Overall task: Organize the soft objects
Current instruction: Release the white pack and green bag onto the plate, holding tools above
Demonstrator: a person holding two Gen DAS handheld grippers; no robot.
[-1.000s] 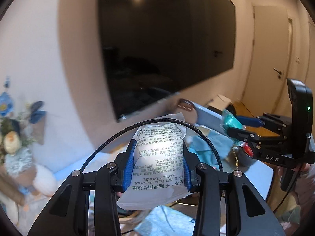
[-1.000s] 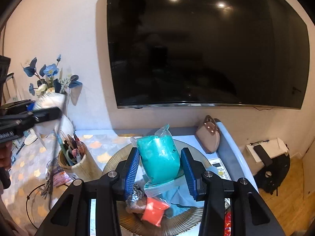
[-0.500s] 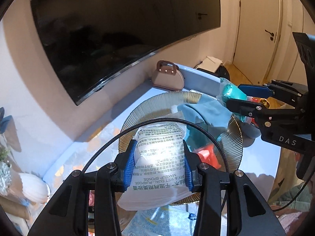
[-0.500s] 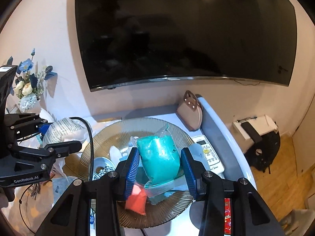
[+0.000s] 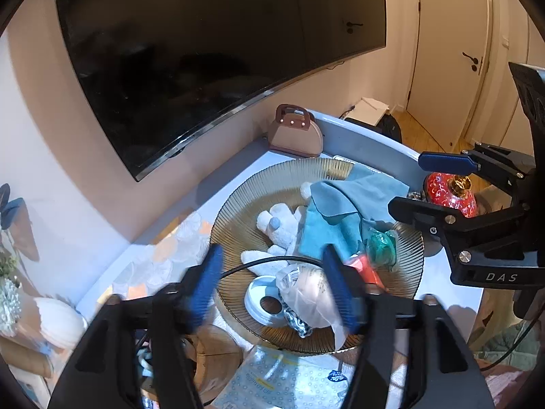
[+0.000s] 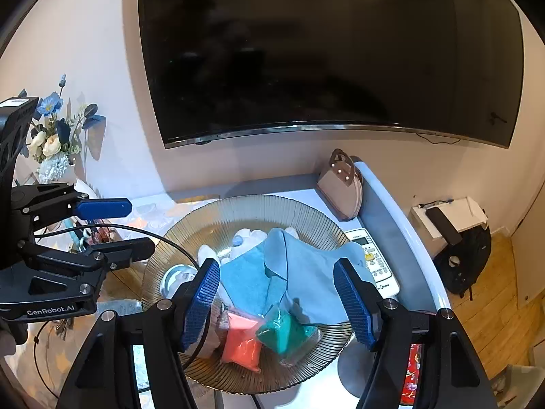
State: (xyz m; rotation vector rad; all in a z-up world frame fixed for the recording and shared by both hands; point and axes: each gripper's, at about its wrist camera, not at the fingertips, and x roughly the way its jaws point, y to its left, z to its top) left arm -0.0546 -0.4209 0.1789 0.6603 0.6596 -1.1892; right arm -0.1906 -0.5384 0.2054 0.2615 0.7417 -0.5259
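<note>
The white makeup-sponge packet (image 5: 306, 293) lies on the near part of the ribbed amber glass plate (image 5: 272, 184), below my left gripper (image 5: 270, 259). That gripper's jaws are opening and its pads are clear of the packet. The teal bag (image 6: 282, 332) rests on the plate (image 6: 259, 204) beside an orange bag (image 6: 242, 341), under my right gripper (image 6: 277, 303). Its jaws are also opening, with nothing pressed between the pads. Blue cloths (image 6: 306, 272) and a white plush (image 5: 279, 228) lie on the plate too. Each gripper shows in the other's view, the right gripper (image 5: 408, 185) and the left gripper (image 6: 136, 228).
A brown purse (image 6: 340, 187) leans at the wall behind the plate, under a large dark TV. A remote (image 6: 374, 262) lies right of the plate, and a red patterned jar (image 5: 449, 194) stands near it. A vase of flowers (image 6: 51, 139) is at the left. A white ring-shaped disc (image 5: 265, 301) sits on the plate.
Both grippers have opened. The sponge packet has dropped from the left gripper onto the plate, and the teal bag has dropped from the right gripper beside the orange bag.
</note>
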